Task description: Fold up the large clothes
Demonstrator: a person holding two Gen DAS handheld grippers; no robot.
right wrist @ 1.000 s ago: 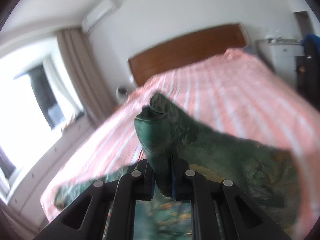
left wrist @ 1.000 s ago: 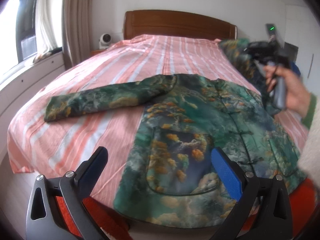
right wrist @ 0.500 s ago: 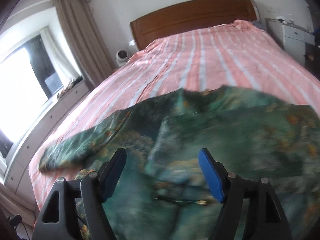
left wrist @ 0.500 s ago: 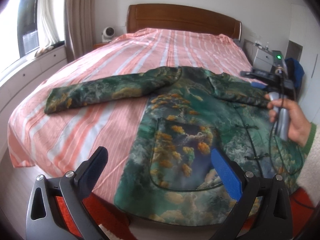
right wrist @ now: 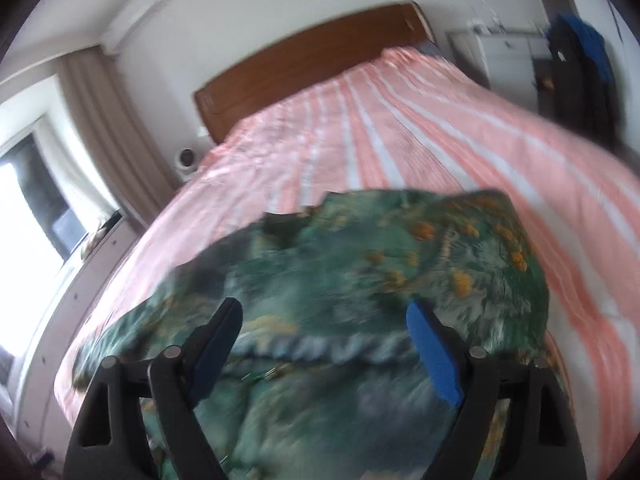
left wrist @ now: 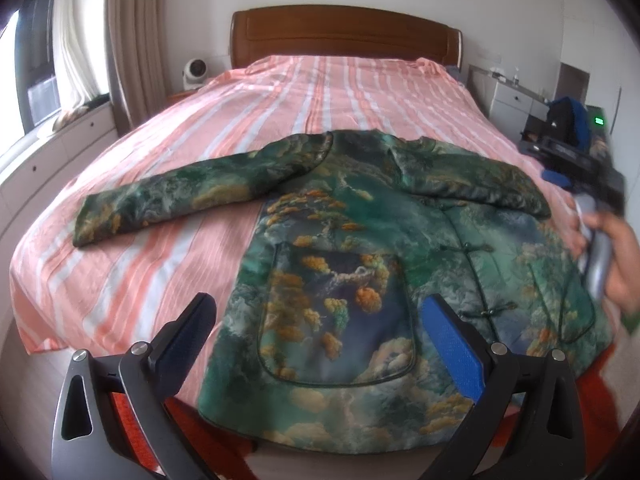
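No readable writing shows anywhere. Both tongs, left (left wrist: 316, 332) and right (right wrist: 324, 332), stand spread and empty, the right still widening, above the jacket (left wrist: 360, 264) lying flat at the bed's (left wrist: 320, 92) near edge; striped sheet beyond lies bare.

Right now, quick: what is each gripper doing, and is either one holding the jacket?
Left gripper: open, holding nothing, above the jacket.
Right gripper: jaws opening, nothing between them, jacket lying below.
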